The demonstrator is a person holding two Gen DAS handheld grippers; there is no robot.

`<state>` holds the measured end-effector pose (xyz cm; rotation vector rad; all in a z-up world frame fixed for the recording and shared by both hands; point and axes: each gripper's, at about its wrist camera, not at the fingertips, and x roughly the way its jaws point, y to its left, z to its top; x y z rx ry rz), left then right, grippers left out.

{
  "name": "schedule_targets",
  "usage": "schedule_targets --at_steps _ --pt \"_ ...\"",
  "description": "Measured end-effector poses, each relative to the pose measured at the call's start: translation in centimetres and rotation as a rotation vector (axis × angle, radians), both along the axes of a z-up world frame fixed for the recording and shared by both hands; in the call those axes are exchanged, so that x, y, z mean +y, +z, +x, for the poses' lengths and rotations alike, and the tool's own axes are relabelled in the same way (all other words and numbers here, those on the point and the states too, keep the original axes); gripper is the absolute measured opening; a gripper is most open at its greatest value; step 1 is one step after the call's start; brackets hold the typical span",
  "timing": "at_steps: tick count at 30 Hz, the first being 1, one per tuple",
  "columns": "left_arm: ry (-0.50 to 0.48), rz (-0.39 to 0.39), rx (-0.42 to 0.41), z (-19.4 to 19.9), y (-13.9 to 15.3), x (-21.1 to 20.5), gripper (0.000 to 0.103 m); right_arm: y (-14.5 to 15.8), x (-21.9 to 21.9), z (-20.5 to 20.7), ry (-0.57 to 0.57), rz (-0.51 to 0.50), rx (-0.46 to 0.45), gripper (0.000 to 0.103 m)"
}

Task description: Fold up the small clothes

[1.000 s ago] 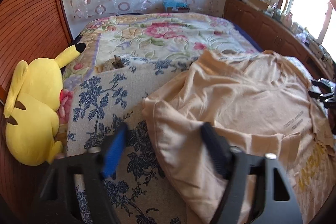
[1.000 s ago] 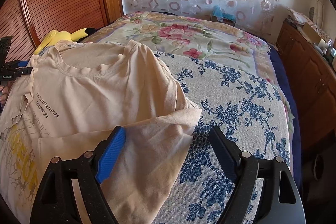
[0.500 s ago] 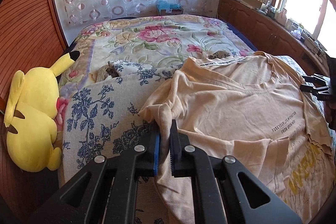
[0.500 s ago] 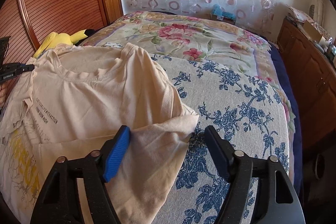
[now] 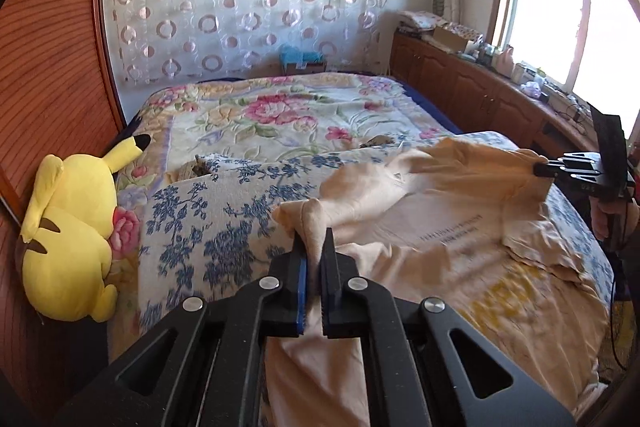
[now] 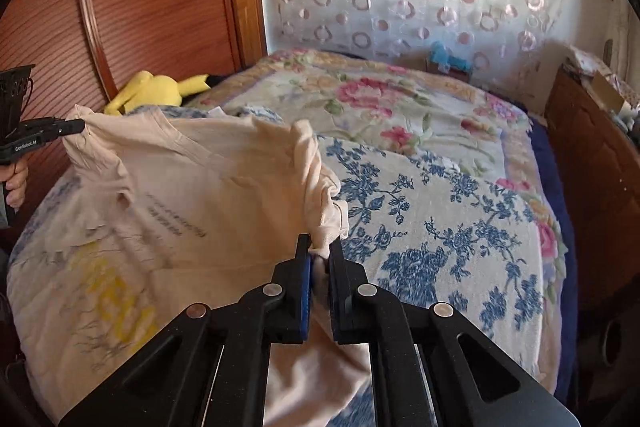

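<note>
While the beige T-shirt (image 5: 452, 227) is spread over the blue-flowered blanket (image 5: 224, 211) on the bed, a bunched corner of it is pinched between the closed fingers of the left tool (image 5: 313, 243). Its opposite shoulder is clamped in the right tool (image 6: 320, 251), whose fingers are likewise pressed together on the cloth. Both gripped corners are raised off the blanket. A yellow Pikachu plush (image 5: 68, 227) is seen at the bed's left edge.

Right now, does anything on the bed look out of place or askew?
Nothing alarming. The beige T-shirt lies rumpled, its shoulders lifted by the left gripper and right gripper, both clamped on fabric.
</note>
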<state>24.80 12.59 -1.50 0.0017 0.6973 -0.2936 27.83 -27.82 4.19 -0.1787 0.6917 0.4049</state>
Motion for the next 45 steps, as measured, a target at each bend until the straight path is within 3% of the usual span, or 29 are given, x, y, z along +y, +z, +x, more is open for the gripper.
schedule_targets --at_steps 4,12,19,28,37,39,41,43,45 --pt "-0.004 -0.026 -0.029 -5.6 0.8 0.7 0.006 0.6 -1.4 -5.8 0.005 0.027 -0.031 0.007" --pt "0.019 -0.045 -0.042 -19.0 -0.3 1.8 0.006 -0.4 -3.6 -19.1 0.021 0.052 -0.027 0.007" --pt "0.061 -0.086 -0.035 -26.0 -1.3 3.1 0.006 -0.4 -5.3 -27.4 0.023 0.061 0.027 0.007" --pt "0.04 -0.02 -0.041 -27.8 -0.3 2.1 0.006 1.6 -4.8 -32.5 0.045 0.025 0.059 0.007" --pt "0.003 0.021 -0.011 -28.0 -0.9 1.0 0.006 -0.4 -4.1 -30.4 0.037 0.027 0.125 0.007" --pt "0.0 0.024 -0.022 -28.4 -0.4 0.8 0.012 -0.3 -4.1 -30.2 0.038 0.026 0.123 0.007" --pt "-0.002 0.025 -0.039 -28.5 -0.1 0.8 0.027 -0.3 -4.2 -30.2 0.037 0.025 0.12 0.007" --pt "-0.01 0.023 -0.043 -28.4 0.1 0.6 0.029 -0.4 -4.1 -30.4 0.042 0.023 0.114 0.008" --pt "-0.011 0.033 -0.038 -28.2 0.2 0.3 0.04 -0.1 -4.1 -30.6 0.044 0.022 0.101 0.013"
